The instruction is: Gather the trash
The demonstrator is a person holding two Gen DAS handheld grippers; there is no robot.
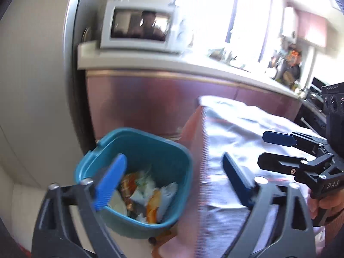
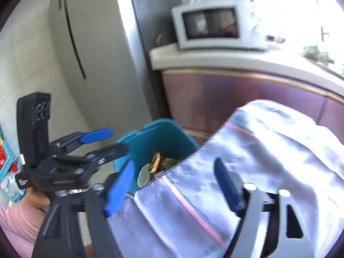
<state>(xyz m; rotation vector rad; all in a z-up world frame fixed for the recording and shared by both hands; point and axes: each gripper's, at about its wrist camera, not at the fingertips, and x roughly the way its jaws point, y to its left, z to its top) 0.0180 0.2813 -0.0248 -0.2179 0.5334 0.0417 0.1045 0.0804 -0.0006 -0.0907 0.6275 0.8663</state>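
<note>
In the left wrist view, the left gripper (image 1: 172, 176) fills the lower frame, its blue fingers spread wide apart with nothing between them. Behind its left finger, lower left of centre, the teal trash bin (image 1: 137, 144) holds crumpled wrappers (image 1: 148, 195). Right of the bin lies a white tablecloth (image 1: 240, 129) over a table. At the right edge, the right gripper (image 1: 268, 148) is also parted and empty. A microwave (image 1: 139, 25) sits upper centre.

A teal bin (image 1: 137, 150) is showing orange and white wrappers (image 1: 148, 195) between blue-padded black gripper (image 1: 172, 185) fingers; right of it, a pale lilac ribbed cloth (image 2: 247, 172) is showing thin pink stripes.
</note>
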